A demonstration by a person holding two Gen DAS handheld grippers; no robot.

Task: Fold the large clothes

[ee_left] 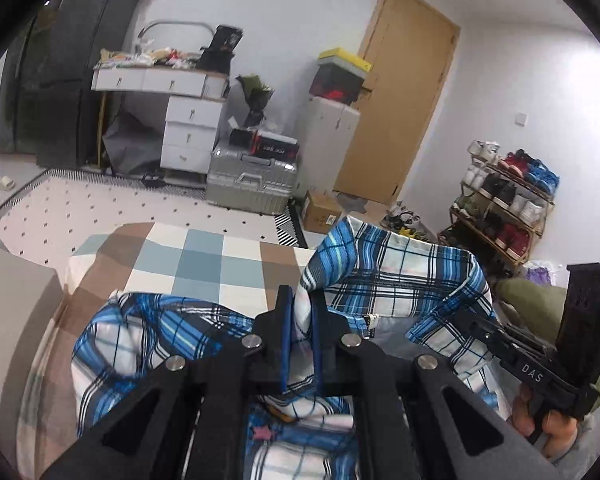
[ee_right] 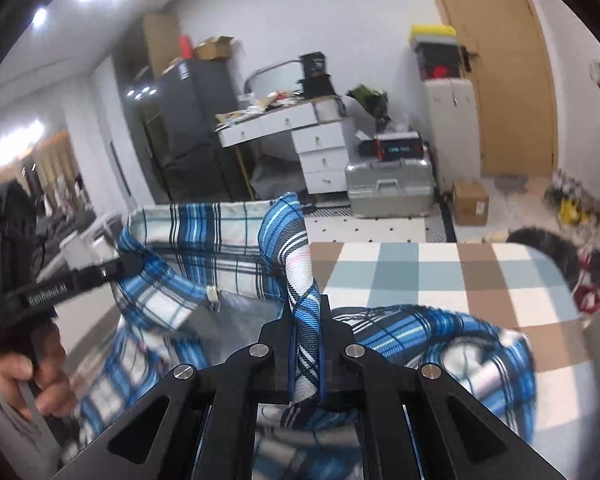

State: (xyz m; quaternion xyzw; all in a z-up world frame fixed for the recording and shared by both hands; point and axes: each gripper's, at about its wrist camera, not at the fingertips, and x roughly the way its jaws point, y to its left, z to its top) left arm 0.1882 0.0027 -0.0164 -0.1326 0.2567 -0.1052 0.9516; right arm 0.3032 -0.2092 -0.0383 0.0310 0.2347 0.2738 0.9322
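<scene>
Both the left gripper and right gripper pinch the blue-and-white plaid cotton shirt tight; each should lift evenly, keeping the cloth taut above the checked bedsheet.

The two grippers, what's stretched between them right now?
The plaid shirt: its collar edge spans from the left gripper to the right gripper, each shut on it; both wrist views show this.

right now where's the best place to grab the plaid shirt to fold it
Grip the plaid shirt along its top edge at the two outer ends, one gripper each side, coming from the near side of the bed. That is where the left gripper and right gripper are shut on bunched cloth, so the edge spans between them and the rest hangs free.
</scene>
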